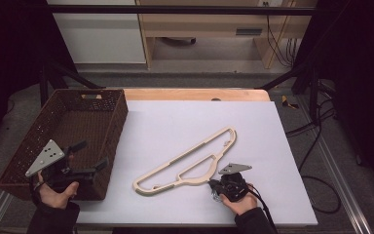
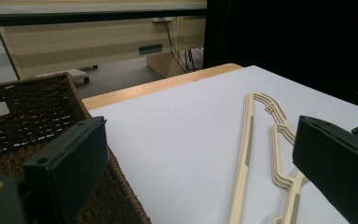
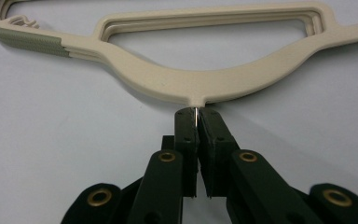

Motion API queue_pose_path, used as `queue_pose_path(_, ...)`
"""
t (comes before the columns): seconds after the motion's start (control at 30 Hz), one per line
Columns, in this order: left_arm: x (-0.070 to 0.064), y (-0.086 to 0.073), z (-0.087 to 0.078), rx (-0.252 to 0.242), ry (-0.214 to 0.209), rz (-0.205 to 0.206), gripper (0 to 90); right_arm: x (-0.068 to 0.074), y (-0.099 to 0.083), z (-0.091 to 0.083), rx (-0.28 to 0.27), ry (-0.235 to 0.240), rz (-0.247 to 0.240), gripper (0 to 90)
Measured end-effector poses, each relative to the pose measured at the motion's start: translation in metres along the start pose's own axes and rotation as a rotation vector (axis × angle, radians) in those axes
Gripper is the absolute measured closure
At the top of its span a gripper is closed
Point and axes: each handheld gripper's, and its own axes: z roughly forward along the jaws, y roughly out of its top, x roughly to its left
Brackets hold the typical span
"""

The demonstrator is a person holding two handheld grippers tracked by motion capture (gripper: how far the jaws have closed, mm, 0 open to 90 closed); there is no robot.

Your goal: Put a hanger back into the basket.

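Stack of cream plastic hangers (image 1: 195,158) flat on the white table top (image 1: 175,122), laid slantwise from the middle toward the near edge, one tip pointing at the far right corner, the other at the near left; grey-green strips visible along the arms (image 3: 28,39) in the right gripper view; right gripper (image 1: 217,187) low at the near edge, right of centre, jaws pressed together on the thin metal hook (image 3: 195,114) where it leaves the middle of the hangers' curved bar, pinching it with the pads nearly meeting; right hand (image 1: 238,200) wrapped round the gripper body, cable trailing off toward the near right corner; left gripper (image 1: 91,157) held above the near right corner of the brown wicker basket (image 1: 39,131), jaws spread wide and gripping nothing, one pad (image 2: 70,163) over the basket rim and the other toward the hangers in the left gripper view; left hand (image 1: 56,190) beneath it at the near left corner of the table; grey three-cornered plate (image 1: 45,157) tilted on top; basket along the left edge, touching the white top, well apart from the hangers; pale wooden furniture (image 1: 214,24) and dark cables (image 1: 316,126) on the floor beyond the far and right edges.
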Motion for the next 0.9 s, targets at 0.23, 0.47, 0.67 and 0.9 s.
queue_pose_path(0.23,-0.005,-0.001,0.004,0.008,-0.011,0.001,3.6,-0.001,0.001,-0.003,-0.026,0.001,0.028,88.8)
queue_pose_path(0.47,-0.014,-0.001,0.012,0.024,-0.032,0.019,3.8,-0.002,0.002,-0.006,-0.042,-0.005,0.047,89.0)
queue_pose_path(0.67,-0.03,-0.003,0.023,0.057,-0.064,0.043,4.0,-0.001,0.006,-0.01,-0.059,-0.015,0.019,89.1)
queue_pose_path(0.9,-0.053,-0.008,0.044,0.12,-0.127,0.068,4.5,0.002,0.01,-0.013,-0.058,-0.022,0.021,89.1)
